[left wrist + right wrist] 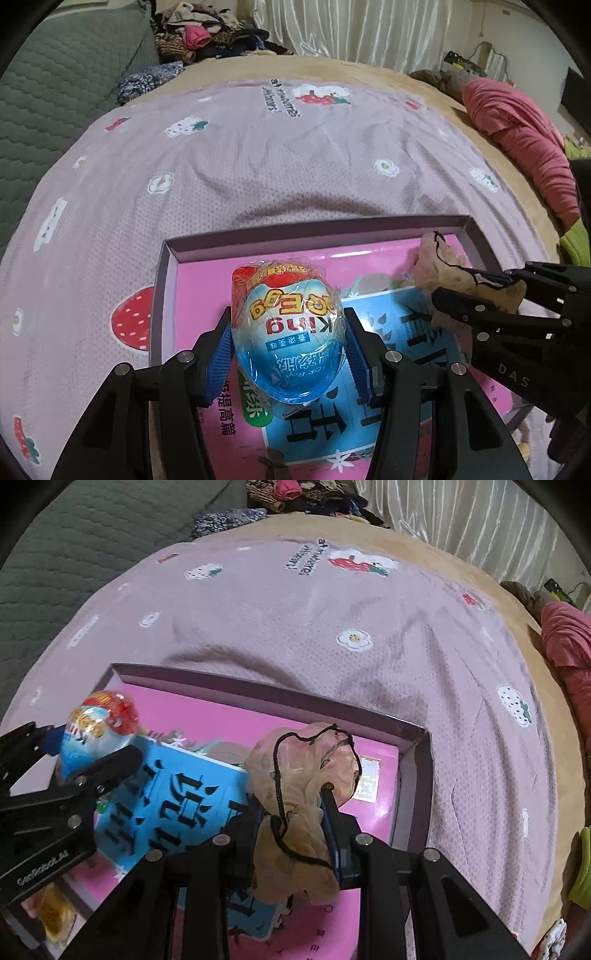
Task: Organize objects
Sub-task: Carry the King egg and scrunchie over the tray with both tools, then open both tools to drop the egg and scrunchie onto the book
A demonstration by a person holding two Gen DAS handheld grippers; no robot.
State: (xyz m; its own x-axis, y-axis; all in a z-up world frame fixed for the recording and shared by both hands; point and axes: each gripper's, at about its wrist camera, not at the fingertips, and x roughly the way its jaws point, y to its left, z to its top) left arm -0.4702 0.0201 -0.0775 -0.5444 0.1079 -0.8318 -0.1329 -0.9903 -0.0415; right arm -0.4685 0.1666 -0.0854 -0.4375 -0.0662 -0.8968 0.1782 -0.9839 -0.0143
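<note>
One egg (290,328) – one pouch (303,812) – one box (317,230).

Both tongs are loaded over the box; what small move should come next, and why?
Probably lower the left tongs and release the wrapped toy egg onto the pink book: the egg is clamped directly above the open box.

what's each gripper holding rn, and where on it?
Left gripper: wrapped toy egg, jaws on its two sides around the middle. Right gripper: sheer drawstring pouch, pinched at its bunched lower part. Both over the purple box.
</note>
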